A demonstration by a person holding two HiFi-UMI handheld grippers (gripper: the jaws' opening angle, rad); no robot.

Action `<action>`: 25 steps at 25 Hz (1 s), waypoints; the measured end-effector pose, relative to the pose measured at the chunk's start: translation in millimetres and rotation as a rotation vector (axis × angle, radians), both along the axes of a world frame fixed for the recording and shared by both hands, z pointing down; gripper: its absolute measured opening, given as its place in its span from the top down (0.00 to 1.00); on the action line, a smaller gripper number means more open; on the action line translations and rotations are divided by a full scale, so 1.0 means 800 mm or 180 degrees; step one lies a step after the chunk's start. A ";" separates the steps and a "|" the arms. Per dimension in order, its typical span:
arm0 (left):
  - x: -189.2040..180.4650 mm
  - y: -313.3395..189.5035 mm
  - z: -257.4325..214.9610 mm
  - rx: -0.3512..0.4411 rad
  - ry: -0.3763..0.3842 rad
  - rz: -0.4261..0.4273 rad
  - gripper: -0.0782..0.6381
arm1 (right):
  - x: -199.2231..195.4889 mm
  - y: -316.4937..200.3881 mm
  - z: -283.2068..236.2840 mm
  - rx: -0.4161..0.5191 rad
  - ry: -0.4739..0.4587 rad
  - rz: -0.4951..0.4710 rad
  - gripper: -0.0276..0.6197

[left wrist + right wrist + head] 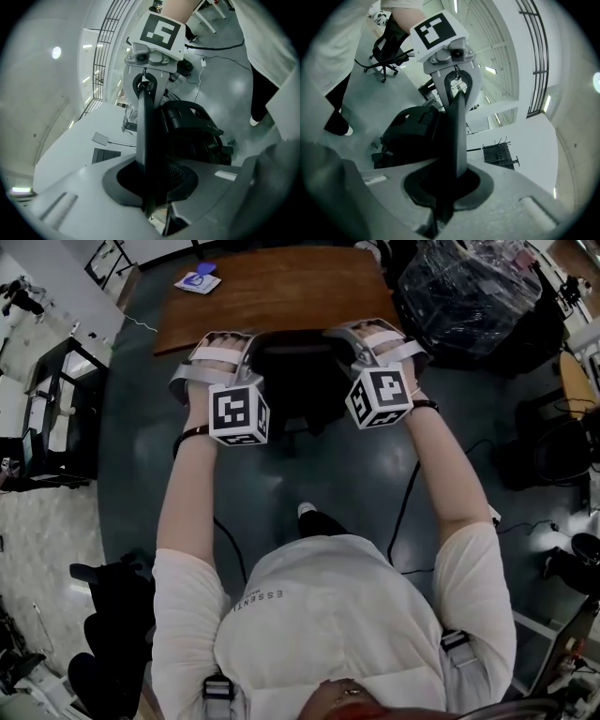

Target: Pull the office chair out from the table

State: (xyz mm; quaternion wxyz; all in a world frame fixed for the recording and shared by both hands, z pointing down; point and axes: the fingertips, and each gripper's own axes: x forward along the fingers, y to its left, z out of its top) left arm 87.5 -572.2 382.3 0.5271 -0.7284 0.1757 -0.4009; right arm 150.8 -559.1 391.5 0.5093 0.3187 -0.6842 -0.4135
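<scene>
Upper centre of the head view: the left gripper (231,345) and the right gripper (361,337) each clench the top edge of the black office chair (300,371), one at each end of its backrest. The chair sits just below the brown table (272,287).

The head camera looked steeply down from well above the left gripper (225,338) and right gripper (364,331). Each gripper camera sat close behind its own fingers, facing along them. All views shared the chair (300,381) between the fingers.
</scene>
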 end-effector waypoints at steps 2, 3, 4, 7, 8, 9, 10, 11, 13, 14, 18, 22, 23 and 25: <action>-0.004 0.016 0.000 -0.0014 0.0000 0.0011 0.79 | -0.004 0.016 0.000 0.0013 -0.0014 0.0009 0.94; -0.004 0.024 0.000 -0.0022 0.0003 0.0019 0.78 | -0.005 0.024 -0.001 0.0021 -0.0021 0.0015 0.94; -0.005 0.032 -0.001 -0.0026 0.0008 0.0030 0.78 | -0.005 0.031 -0.001 0.0035 -0.0025 0.0023 0.94; -0.011 0.054 -0.002 -0.0031 0.0026 0.0059 0.78 | -0.012 0.054 -0.003 0.0098 -0.0037 0.0037 0.94; -0.013 0.061 -0.002 -0.0028 0.0032 0.0061 0.78 | -0.014 0.061 -0.003 0.0106 -0.0044 0.0041 0.94; -0.015 0.068 -0.003 -0.0022 0.0037 0.0061 0.78 | -0.016 0.069 -0.003 0.0100 -0.0052 0.0046 0.94; -0.016 0.076 -0.003 -0.0015 0.0039 0.0061 0.78 | -0.018 0.077 -0.003 0.0087 -0.0059 0.0050 0.94; -0.017 0.083 -0.003 -0.0006 0.0038 0.0062 0.78 | -0.019 0.086 -0.003 0.0079 -0.0066 0.0051 0.94; -0.020 0.098 -0.003 0.0008 0.0037 0.0070 0.78 | -0.022 0.101 -0.003 0.0091 -0.0073 0.0054 0.94; -0.022 0.105 -0.003 0.0008 0.0041 0.0074 0.78 | -0.024 0.109 -0.003 0.0102 -0.0076 0.0059 0.94; -0.026 0.130 -0.003 -0.0086 -0.0008 0.0075 0.78 | -0.027 0.133 -0.005 0.0114 -0.0078 0.0079 0.93; -0.030 0.155 -0.001 -0.0123 -0.0055 0.0096 0.79 | -0.031 0.159 -0.004 0.0037 -0.0076 0.0091 0.94; -0.031 0.162 -0.001 -0.0116 -0.0048 0.0098 0.79 | -0.032 0.166 -0.003 0.0050 -0.0074 0.0095 0.94; -0.033 0.174 -0.002 -0.0090 -0.0035 0.0093 0.79 | -0.034 0.178 -0.004 0.0110 -0.0076 0.0112 0.94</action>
